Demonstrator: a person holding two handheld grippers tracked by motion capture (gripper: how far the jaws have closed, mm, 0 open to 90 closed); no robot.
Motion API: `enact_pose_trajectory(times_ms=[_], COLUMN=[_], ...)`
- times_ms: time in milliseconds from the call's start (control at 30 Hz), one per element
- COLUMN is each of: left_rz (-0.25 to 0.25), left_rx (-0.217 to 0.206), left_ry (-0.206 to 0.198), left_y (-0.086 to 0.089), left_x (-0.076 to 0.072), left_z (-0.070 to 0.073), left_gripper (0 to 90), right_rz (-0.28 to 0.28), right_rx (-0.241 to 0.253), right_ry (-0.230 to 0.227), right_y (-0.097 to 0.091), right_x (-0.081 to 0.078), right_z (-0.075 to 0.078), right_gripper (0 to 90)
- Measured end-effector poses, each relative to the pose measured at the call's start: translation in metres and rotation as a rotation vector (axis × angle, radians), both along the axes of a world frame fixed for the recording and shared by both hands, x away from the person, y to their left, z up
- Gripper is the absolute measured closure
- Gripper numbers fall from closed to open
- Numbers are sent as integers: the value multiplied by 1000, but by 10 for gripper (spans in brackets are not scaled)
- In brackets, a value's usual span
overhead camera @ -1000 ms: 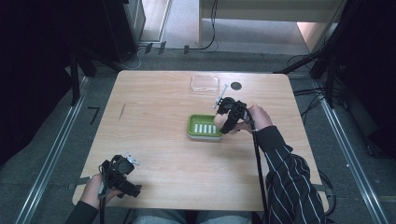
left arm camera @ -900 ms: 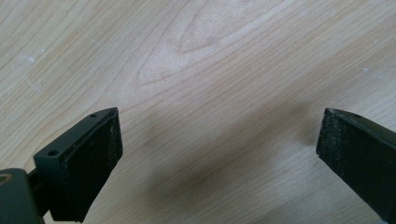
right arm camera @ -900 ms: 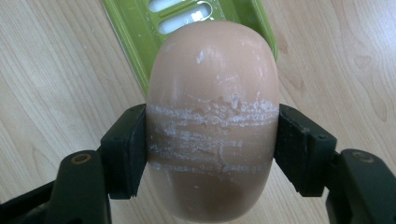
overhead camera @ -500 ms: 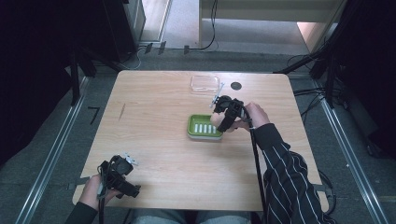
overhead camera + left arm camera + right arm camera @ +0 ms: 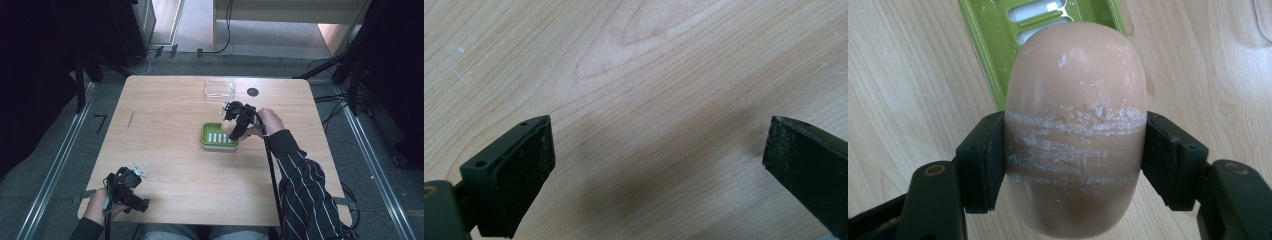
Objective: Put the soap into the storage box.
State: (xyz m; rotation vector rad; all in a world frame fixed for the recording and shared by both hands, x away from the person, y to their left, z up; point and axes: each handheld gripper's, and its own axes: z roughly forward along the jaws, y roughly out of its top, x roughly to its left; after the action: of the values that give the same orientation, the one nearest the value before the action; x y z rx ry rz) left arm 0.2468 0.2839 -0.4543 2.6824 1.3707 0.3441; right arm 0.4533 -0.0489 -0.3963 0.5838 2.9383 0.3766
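Since a second ago, right gripper (image 5: 231, 126) has barely shifted, clamped on the peach soap bar (image 5: 1075, 125) over the green slotted dish (image 5: 216, 137). Beyond it lies a clear lid (image 5: 219, 88). Left gripper (image 5: 659, 165) gapes wide over bare table (image 5: 165, 125).

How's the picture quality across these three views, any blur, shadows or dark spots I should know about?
High view: the wooden table is evenly lit, the surroundings fall into near-black, and small things look soft. Left gripper view: wood grain is sharp, a soft dark shadow lies between the open jaws of the left hand-held gripper. Right gripper view: the soap is crisp, its white scuffs clear, and the green tray is slightly soft.
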Motion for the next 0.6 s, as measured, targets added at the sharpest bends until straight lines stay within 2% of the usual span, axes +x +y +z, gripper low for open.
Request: enact_pose_trajectory(times_ms=[600], left_rz=[6], left_rx=[-3], left_ry=[-7], left_y=[2], left_x=[-1], left_z=[0], left_gripper=[8], right_rz=[59], right_rx=[-15], right_ry=[-7], right_y=[15], right_x=[4], right_z=[-6], right_gripper=[336])
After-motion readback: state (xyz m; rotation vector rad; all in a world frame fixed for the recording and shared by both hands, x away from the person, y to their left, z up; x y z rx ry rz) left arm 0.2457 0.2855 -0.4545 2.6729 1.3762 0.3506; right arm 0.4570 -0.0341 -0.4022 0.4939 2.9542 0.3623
